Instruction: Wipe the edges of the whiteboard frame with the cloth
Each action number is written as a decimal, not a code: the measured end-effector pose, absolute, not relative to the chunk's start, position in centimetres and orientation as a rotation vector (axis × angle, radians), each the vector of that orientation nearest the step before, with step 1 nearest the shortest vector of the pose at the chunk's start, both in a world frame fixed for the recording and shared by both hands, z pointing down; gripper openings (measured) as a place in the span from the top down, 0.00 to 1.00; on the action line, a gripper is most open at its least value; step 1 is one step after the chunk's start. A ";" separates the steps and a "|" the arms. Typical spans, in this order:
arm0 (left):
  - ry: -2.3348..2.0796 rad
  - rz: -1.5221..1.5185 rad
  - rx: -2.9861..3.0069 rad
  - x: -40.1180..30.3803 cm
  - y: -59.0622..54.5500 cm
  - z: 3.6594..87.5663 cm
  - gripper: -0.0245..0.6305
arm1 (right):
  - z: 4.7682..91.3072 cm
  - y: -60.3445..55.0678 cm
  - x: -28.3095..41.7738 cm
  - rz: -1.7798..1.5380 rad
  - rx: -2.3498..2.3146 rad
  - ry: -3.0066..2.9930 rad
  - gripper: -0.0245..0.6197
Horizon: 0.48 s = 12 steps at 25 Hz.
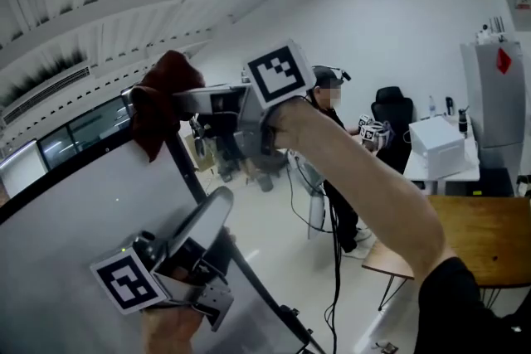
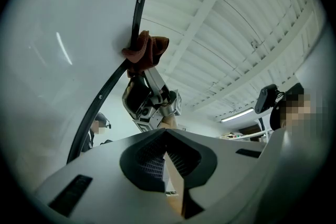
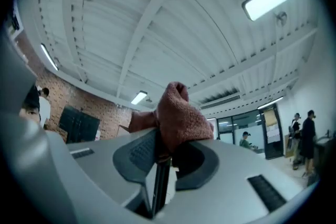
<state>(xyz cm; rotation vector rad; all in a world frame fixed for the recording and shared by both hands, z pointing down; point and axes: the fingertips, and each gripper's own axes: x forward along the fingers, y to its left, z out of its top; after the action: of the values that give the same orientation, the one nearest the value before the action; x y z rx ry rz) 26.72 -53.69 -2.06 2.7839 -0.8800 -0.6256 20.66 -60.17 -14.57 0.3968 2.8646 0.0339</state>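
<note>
A dark red cloth (image 1: pixel 166 95) is bunched over the top right corner of the whiteboard (image 1: pixel 91 203), on its black frame (image 1: pixel 187 166). My right gripper (image 1: pixel 184 100) is shut on the cloth there. In the right gripper view the cloth (image 3: pixel 178 113) bulges out above the closed right gripper (image 3: pixel 164 147), and a dark strip of frame runs down between the jaws. My left gripper (image 1: pixel 217 201) sits lower, beside the frame's right edge, jaws shut on nothing. From the left gripper (image 2: pixel 165 136) view, the cloth (image 2: pixel 147 50) and the frame (image 2: pixel 137 8) are above and to the left.
A person (image 1: pixel 332 120) wearing a headset stands behind the board, near a black chair (image 1: pixel 392 108). A white table carrying a box (image 1: pixel 436 145) and a wooden table (image 1: pixel 481 228) are at the right. The board's stand leg (image 1: pixel 265 294) slants down to the floor.
</note>
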 end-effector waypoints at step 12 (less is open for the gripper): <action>-0.766 -0.559 2.755 28.7 -52.1 6.3 0.97 | -7.2 -61.4 21.1 -0.121 0.457 2.824 0.84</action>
<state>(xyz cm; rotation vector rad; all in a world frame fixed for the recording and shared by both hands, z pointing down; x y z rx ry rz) 28.70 -52.10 6.35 2.7548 -0.7664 -0.5588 21.11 -61.40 -7.18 0.4571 2.8243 -0.1206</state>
